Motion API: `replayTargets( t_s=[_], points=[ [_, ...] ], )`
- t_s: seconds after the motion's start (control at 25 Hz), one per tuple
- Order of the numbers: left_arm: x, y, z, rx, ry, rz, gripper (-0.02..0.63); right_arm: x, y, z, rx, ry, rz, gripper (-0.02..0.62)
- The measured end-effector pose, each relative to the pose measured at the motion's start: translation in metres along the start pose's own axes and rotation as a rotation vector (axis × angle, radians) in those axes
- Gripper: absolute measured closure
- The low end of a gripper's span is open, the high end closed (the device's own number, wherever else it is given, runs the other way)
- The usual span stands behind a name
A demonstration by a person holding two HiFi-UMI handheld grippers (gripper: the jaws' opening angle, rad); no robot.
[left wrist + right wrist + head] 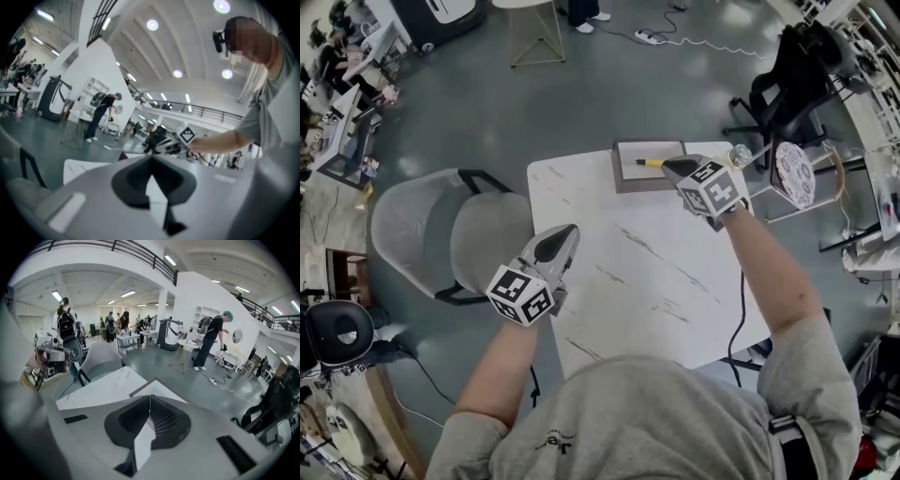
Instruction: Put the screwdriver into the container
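While the head view shows the screwdriver (650,162) lying inside the container (628,182) at the right gripper's (674,168) tip, that gripper's own view shows only closed, empty jaws. The left gripper (567,231) is likewise closed on nothing, at the worktop's (647,281) left edge.

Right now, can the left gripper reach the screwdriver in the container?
Probably yes, with a stretch. The left gripper is at the near left edge of the table, with bare tabletop up to the container. The right gripper crowds the screwdriver, and the left jaws are shut.
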State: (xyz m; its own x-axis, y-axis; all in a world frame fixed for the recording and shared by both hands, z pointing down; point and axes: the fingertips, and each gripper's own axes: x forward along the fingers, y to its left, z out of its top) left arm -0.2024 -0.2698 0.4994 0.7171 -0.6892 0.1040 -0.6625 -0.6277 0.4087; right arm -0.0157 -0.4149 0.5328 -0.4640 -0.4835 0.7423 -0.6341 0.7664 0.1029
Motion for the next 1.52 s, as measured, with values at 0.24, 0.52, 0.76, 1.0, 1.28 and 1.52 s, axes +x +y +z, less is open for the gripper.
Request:
replayTargets(
  t_s=[0.24, 0.52, 0.76, 1.0, 1.28, 1.52],
  points=[
    [-0.036, -0.02, 0.01, 0.012, -0.005, -0.039, 0.601, -0.041, 0.034, 0.003, 0.115, -0.12, 0.033, 0.584],
    [-0.071, -0.053, -0.001, -0.017, -0.009, -0.08, 0.601, -0.083, 0.084, -0.016, 0.205, -0.193, 0.057, 0.586],
    [-0.091, -0.076, -0.008, -0.036, -0.007, -0.05, 0.601, -0.118, 0.1, -0.028, 0.318, -0.275, 0.082, 0.585],
    [-0.094, -0.1, -0.007, -0.01, -0.021, 0.035, 0.601, -0.147, 0.096, -0.047, 0.325, -0.323, 0.127, 0.586],
    [-0.069, -0.15, -0.014, -0.004, -0.054, 0.153, 0.601, -0.192, 0.09, -0.086, 0.274, -0.341, 0.19, 0.586],
    [-0.042, -0.22, -0.016, 0.054, -0.036, 0.17, 0.601, -0.243, 0.092, -0.122, 0.278, -0.377, 0.25, 0.586]
  ],
)
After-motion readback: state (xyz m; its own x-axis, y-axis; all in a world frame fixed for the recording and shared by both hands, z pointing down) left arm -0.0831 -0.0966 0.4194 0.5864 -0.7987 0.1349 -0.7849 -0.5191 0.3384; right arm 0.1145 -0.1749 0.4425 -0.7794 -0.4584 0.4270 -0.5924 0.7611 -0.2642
